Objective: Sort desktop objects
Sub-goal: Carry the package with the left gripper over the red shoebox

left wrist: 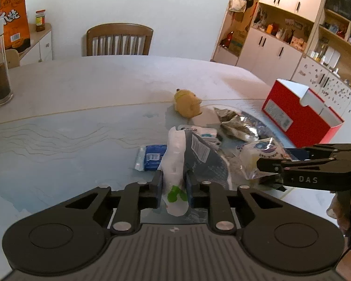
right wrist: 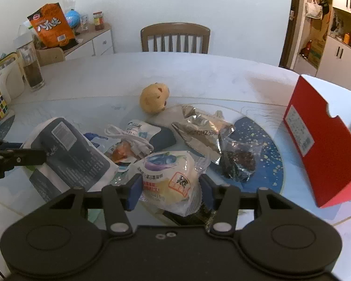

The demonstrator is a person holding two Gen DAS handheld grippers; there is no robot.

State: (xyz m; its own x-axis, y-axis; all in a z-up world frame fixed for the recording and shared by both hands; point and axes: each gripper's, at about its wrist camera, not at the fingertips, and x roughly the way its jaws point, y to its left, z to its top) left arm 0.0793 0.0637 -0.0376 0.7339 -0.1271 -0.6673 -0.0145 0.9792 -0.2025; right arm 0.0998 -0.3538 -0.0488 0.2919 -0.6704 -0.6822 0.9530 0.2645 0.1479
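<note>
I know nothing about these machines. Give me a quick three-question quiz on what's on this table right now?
1. True or false: the left tool is shut on a white and grey bag.
2. What colour is the box?
3. The right tool straddles: A) the plush toy, B) a wrapped bun, C) the silver packet.

Key: 1 true; 2 red; 3 B.

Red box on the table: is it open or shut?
Open. The red box shows its white inner tray pulled up and partly out of the red sleeve in the left wrist view.
</note>
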